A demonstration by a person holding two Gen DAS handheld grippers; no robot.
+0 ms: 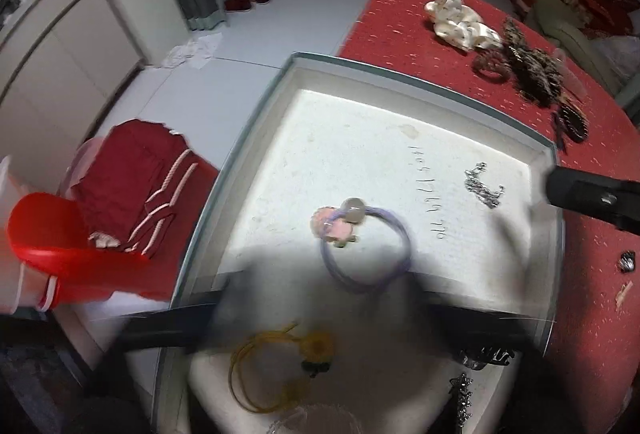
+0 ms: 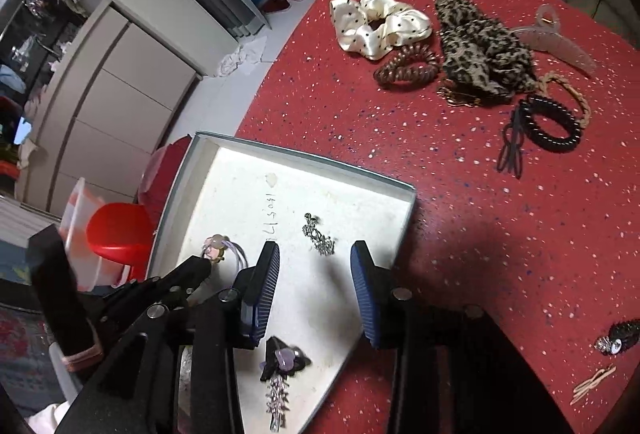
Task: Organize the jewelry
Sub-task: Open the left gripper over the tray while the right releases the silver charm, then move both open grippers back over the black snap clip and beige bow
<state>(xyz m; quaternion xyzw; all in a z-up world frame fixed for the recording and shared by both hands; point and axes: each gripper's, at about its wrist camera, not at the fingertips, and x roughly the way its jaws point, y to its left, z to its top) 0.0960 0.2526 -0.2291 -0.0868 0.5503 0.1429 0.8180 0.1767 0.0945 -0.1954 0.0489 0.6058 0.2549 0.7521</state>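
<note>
We look down on a shallow white tray (image 1: 400,101) with a grey rim, set on a red speckled table (image 2: 460,185). In the left wrist view the left gripper (image 1: 320,314) stands spread wide, its dark fingers blurred at either side of the tray's near part, and nothing is pinched between them; a purple hair tie (image 1: 366,250) with a pink charm lies free on the tray floor between and just beyond them. A yellow hair tie (image 1: 276,366) with a flower sits nearer the camera, also in the tray. A silver chain piece (image 2: 318,238) rests toward the tray's far right side. In the right wrist view the right gripper (image 2: 316,290) has its blue ribbed pads (image 2: 262,290) partly apart over the tray, with only bare tray floor between them; the silver chain lies just beyond its tips. Below that, a dark hair clip (image 2: 284,358) with lilac beads lies in the tray. Well apart on the table lie a cream dotted scrunchie (image 2: 380,21), a leopard scrunchie (image 2: 480,53), a black spiral tie (image 2: 550,125) and a clear claw clip (image 2: 556,37)
</note>
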